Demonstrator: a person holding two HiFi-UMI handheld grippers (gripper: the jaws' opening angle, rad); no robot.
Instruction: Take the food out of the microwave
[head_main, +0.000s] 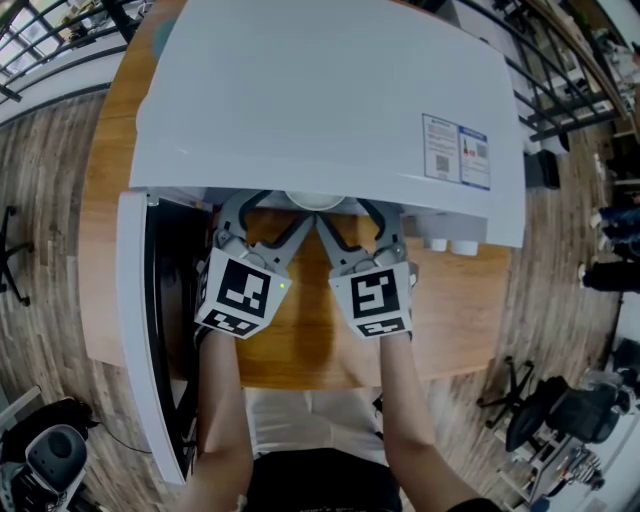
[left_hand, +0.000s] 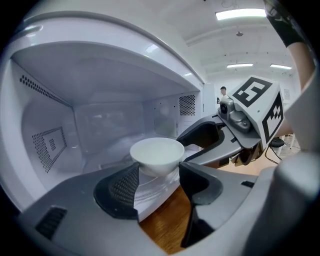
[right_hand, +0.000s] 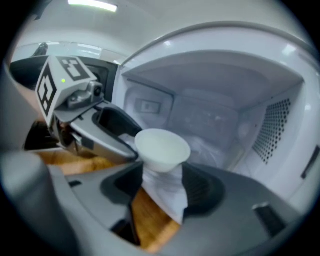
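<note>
both gripper views show the bowl (left_hand: 157, 154) side-on; head view, only its rim.

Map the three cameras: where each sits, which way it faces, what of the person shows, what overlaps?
Head view: on the person's head, looking steeply down on the microwave top and table; both forearms, the left gripper and the right gripper show.
Left gripper view: rides the left gripper, looking into the cavity at the bowl; own jaws apart, right gripper at right.
Right gripper view: rides the right gripper, looking into the cavity; own jaws apart, left gripper at left.
Shared: both gripper views show the bowl and the other gripper.
</note>
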